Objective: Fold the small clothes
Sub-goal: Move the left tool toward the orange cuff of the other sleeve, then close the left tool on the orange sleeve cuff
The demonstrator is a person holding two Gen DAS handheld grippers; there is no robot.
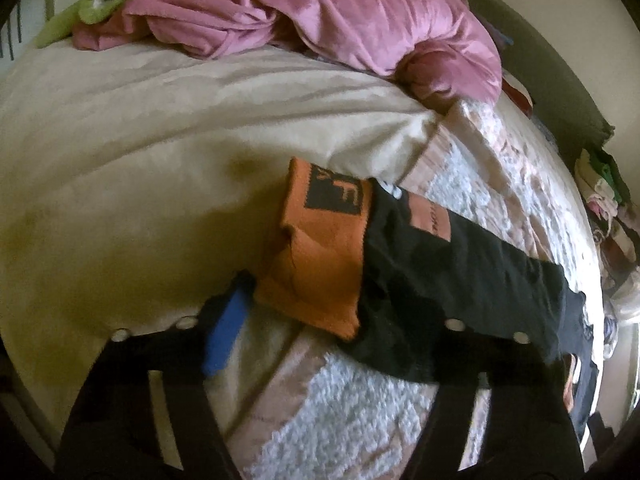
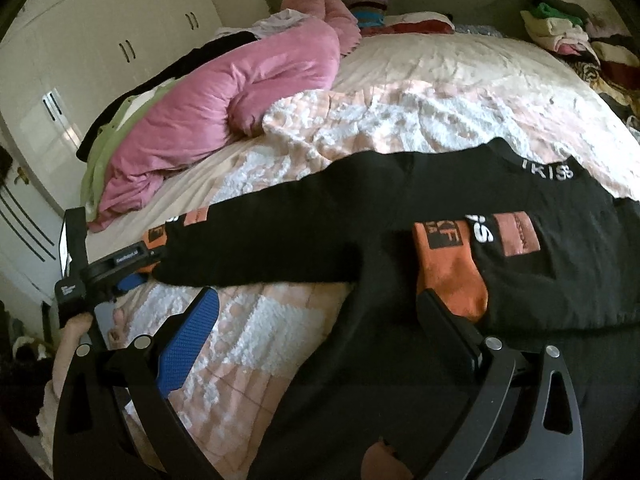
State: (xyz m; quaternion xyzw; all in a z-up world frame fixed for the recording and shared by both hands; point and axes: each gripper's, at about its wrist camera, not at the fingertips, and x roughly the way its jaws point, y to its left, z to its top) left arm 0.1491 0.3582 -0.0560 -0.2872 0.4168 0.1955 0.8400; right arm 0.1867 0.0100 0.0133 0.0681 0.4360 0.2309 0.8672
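A black sweatshirt (image 2: 520, 256) with orange cuffs lies spread on the bed. Its one sleeve (image 2: 260, 236) stretches left. My left gripper (image 2: 140, 268) is at that sleeve's orange cuff (image 1: 316, 248); in the left wrist view the jaws (image 1: 320, 320) stand wide apart with the cuff and black sleeve (image 1: 440, 280) lying between them. I cannot tell whether a finger touches the cloth. My right gripper (image 2: 316, 312) is open over the sweatshirt's lower part, beside the other orange cuff (image 2: 448, 268), which lies folded across the chest.
A pink duvet (image 2: 224, 120) and a green garment (image 2: 104, 152) are bunched on the left of the bed. Folded clothes (image 2: 560, 28) are piled at the far right. A checked pink-and-white blanket (image 2: 360, 120) covers the bed. White wardrobes (image 2: 100, 40) stand on the left.
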